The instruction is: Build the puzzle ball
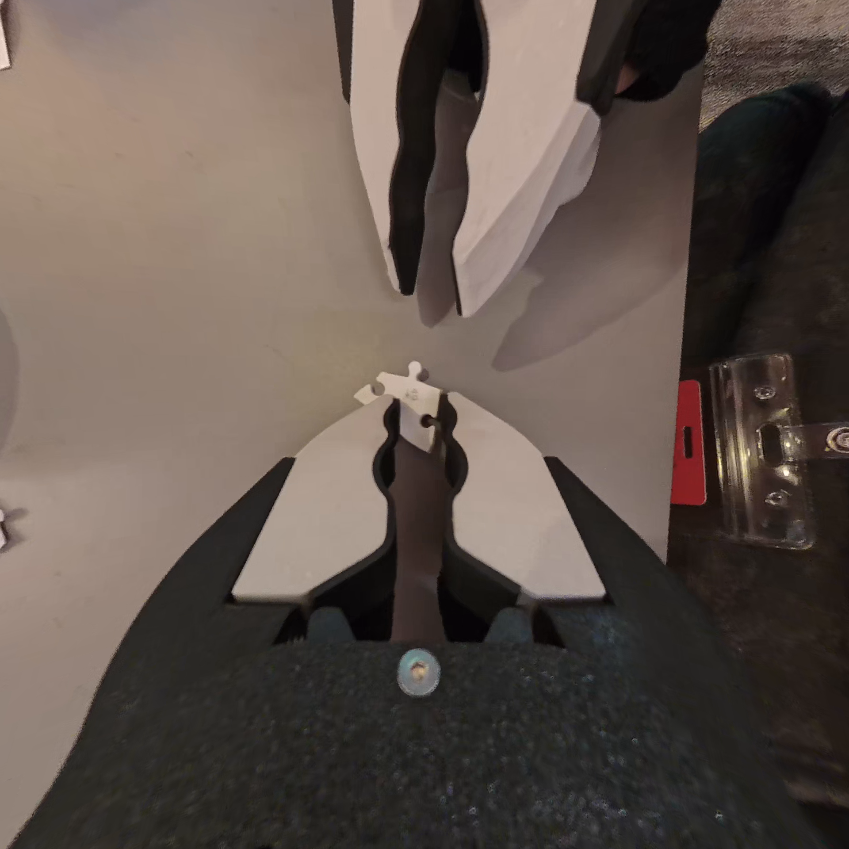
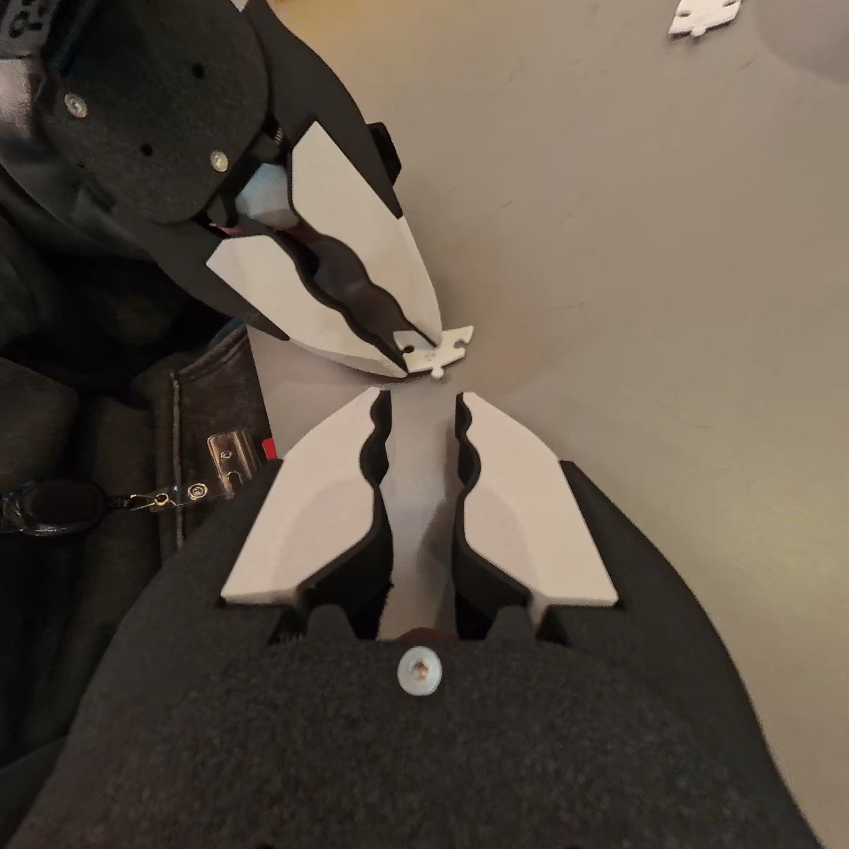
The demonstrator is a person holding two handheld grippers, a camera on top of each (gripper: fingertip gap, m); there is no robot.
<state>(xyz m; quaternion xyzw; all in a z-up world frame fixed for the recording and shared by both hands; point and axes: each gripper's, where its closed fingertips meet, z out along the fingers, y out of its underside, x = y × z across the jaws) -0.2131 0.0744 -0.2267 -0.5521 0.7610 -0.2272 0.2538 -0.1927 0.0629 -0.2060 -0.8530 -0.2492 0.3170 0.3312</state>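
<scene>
White and flat, a puzzle piece [image 1: 410, 404] is sitting pinched between the tips of my left hand-held gripper [image 1: 416, 406] in the left wrist view, its knob and notched edges sticking out past the fingers above the grey worktop [image 1: 183, 252]. My right hand-held gripper [image 1: 432, 298] is pointing down at it from the top of the view, tips apart and holding nothing. A clear badge holder [image 1: 758, 450] with a red card [image 1: 687, 443] is lying on dark clothing beside the worktop edge.

Turning to the right wrist view, my right hand-held gripper [image 2: 421, 399] is showing spread fingers with only bare worktop [image 2: 643, 275] between them. Just beyond its tips, my left hand-held gripper [image 2: 416, 351] is gripping the puzzle piece [image 2: 434, 353]. Another white puzzle piece [image 2: 703, 14] is lying well apart at the top edge.
</scene>
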